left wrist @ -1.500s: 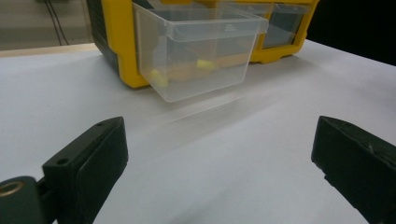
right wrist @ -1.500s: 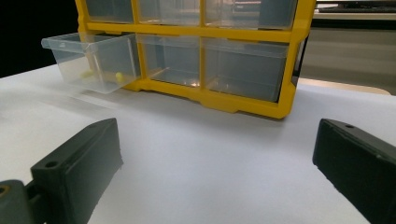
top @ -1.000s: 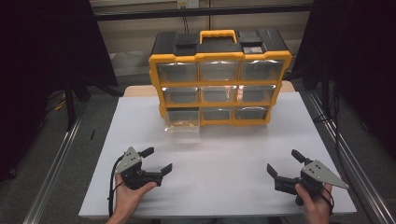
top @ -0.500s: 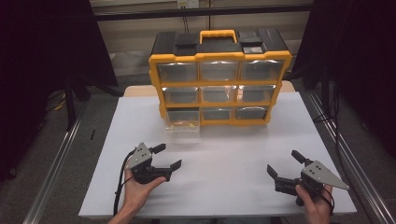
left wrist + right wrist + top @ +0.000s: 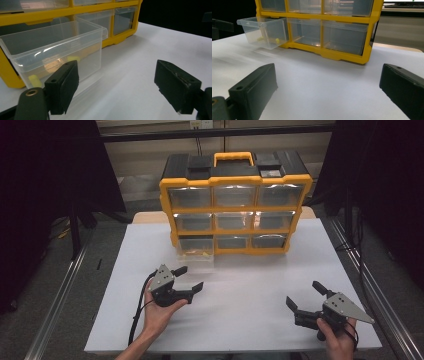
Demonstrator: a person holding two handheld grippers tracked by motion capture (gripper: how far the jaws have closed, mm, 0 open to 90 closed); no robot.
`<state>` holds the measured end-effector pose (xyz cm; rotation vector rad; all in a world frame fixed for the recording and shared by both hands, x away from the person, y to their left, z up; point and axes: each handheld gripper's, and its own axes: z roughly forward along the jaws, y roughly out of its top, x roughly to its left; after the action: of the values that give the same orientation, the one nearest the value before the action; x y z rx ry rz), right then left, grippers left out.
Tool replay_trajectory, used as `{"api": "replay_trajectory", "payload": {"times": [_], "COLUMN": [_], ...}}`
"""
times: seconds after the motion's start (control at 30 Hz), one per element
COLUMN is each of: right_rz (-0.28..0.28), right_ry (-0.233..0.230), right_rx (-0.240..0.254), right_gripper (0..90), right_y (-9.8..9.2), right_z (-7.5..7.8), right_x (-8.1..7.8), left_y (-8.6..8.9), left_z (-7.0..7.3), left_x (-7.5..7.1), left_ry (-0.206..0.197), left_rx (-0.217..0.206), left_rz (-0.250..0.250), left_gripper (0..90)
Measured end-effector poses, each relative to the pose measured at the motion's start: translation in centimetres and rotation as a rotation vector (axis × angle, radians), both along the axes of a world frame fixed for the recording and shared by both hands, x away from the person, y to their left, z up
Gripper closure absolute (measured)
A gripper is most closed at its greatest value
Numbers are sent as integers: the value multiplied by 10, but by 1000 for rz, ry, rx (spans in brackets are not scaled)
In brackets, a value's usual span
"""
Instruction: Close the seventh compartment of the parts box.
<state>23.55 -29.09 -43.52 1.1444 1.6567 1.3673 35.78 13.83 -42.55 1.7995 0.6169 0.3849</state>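
A yellow organiser cabinet (image 5: pixel 235 202) with clear drawers and a black top stands at the back of the white table. Its bottom-left drawer (image 5: pixel 196 251) is pulled out, and small yellow pieces (image 5: pixel 35 80) lie inside. My left gripper (image 5: pixel 190 277) hovers just in front of that drawer (image 5: pixel 55 50), apart from it. It is open, its jaws have just been closing, and nothing is between them. My right gripper (image 5: pixel 303 293) rests open and empty near the front right, facing the cabinet (image 5: pixel 332 53) and the drawer (image 5: pixel 264 31).
The white table top (image 5: pixel 250 285) stretches between the two grippers. Metal rails (image 5: pixel 60 295) run along both sides of the table, with dark curtains (image 5: pixel 45 195) beyond. The other drawers (image 5: pixel 232 220) sit pushed in.
My left gripper has moved forward and to the right, nearer the pulled-out drawer, and its jaws stand a little narrower. The right gripper has stayed put.
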Motion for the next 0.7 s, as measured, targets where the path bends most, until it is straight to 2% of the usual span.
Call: {"api": "replay_trajectory", "payload": {"times": [0.13,0.23,0.33,0.47,0.7], "right_rz": [-1,-1,1,0,9], "right_ry": [2,1,1,-1,0], "right_rx": [1,3,0,-2,-3], "right_gripper": [10,10,10,10,10], "right_y": [0,0,0,-1,1], "right_z": [0,0,0,0,0], "right_x": [0,1,1,0,1], "left_y": [-2,-3,-5,-5,-4], "left_z": [4,6,6,3,0], "left_x": [6,10,14,17,18], "left_ry": [1,3,-8,32,43], "left_rx": [-2,-9,12,-15,-16], "left_rz": [-40,-51,-48,-72,-103], "left_gripper": [273,327,383,481,628]}}
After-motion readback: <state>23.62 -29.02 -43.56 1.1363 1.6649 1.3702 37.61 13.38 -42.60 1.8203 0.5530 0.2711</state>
